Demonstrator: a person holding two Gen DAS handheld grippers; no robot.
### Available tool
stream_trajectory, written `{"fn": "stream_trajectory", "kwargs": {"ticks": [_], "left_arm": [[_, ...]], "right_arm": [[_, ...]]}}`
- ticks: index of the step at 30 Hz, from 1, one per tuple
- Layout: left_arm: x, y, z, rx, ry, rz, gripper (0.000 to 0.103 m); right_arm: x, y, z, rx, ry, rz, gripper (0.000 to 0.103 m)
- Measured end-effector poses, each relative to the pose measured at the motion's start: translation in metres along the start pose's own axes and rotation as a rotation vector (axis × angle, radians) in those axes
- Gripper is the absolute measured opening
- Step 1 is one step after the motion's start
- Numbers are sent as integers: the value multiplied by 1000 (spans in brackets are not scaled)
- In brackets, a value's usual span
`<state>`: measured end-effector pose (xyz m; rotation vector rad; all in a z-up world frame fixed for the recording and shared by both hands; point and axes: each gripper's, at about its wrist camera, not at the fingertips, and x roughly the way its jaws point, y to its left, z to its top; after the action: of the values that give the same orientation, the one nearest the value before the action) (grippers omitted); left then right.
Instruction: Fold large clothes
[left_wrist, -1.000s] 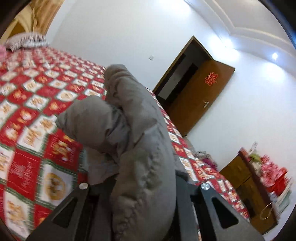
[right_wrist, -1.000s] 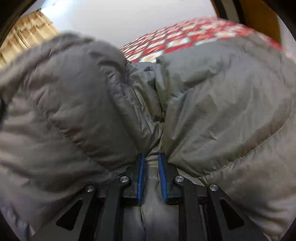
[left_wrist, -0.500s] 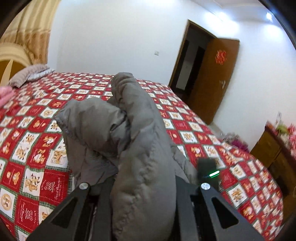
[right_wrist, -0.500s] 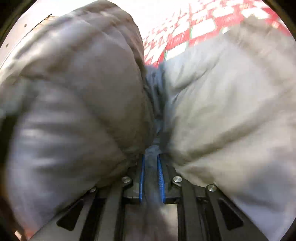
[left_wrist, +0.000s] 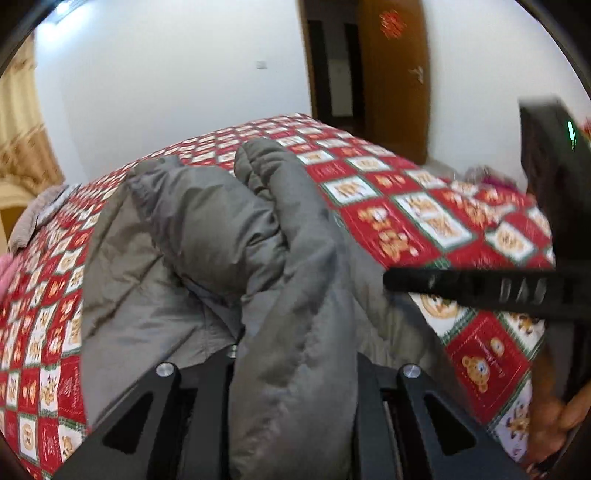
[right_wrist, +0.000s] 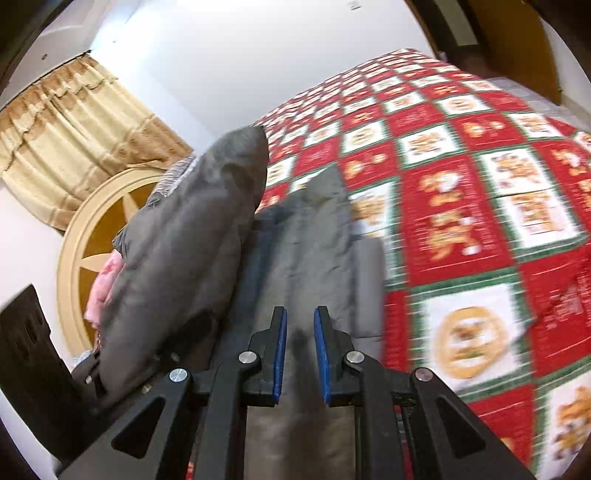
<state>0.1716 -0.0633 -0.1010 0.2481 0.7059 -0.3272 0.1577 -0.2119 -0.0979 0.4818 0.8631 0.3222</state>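
A grey puffy jacket (left_wrist: 207, 236) lies bunched on the red patterned bedspread (left_wrist: 424, 221). A thick fold of it bulges up between the arms of my left gripper (left_wrist: 295, 362) and hides the fingertips; the gripper is shut on that fold. In the right wrist view the jacket (right_wrist: 310, 236) stretches away as a flat strip, and my right gripper (right_wrist: 298, 317) has its blue pads (right_wrist: 281, 343) pinched on its near edge. A raised fold (right_wrist: 192, 240) stands to the left. The right gripper's black finger (left_wrist: 480, 291) crosses the left wrist view at the right.
The bedspread (right_wrist: 461, 203) spreads wide to the right of the jacket. A brown door (left_wrist: 391, 74) stands open beyond the bed's far end. A round headboard (right_wrist: 70, 258), beige curtain (right_wrist: 74, 122) and pink cloth (right_wrist: 105, 288) lie at the left. A hand (left_wrist: 554, 417) shows at the lower right.
The right gripper has pulled back and up with the jacket edge, so the jacket stretches out and bedspread shows. The left view has rolled and swung; the right gripper now shows at its right.
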Motion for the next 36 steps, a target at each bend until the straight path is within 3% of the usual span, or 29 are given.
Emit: {"fn": "stream_trajectory", "kwargs": {"ticks": [8, 11, 13, 15, 22, 26, 28, 29, 31, 35, 36], "left_arm": [[22, -52, -20, 181, 1, 55, 16], [23, -60, -29, 222, -15, 66, 16], [22, -59, -32, 225, -19, 58, 16], [20, -57, -34, 218, -23, 41, 16], [16, -57, -37, 233, -25, 37, 16], [14, -54, -39, 231, -28, 22, 16], [9, -51, -41, 230, -24, 9, 16], [7, -50, -42, 232, -22, 1, 17], [3, -47, -42, 234, -15, -11, 18], [-12, -44, -45, 261, 26, -39, 26], [-19, -42, -48, 268, 37, -51, 33]], "right_arm": [[-20, -41, 12, 4, 13, -41, 18], [-26, -43, 20, -20, 11, -49, 35], [-33, -41, 28, -23, 0, -31, 59], [-37, -34, 40, -31, -9, 5, 70], [3, 23, 66, -247, 140, 21, 73], [33, 36, 68, -353, 240, 29, 70], [47, 36, 62, -427, 275, -65, 30], [50, 31, 60, -430, 285, -93, 29], [51, 10, 62, -350, 283, -64, 20], [52, -27, 57, -201, 265, 34, 16], [54, -37, 53, -158, 263, 65, 16]]}}
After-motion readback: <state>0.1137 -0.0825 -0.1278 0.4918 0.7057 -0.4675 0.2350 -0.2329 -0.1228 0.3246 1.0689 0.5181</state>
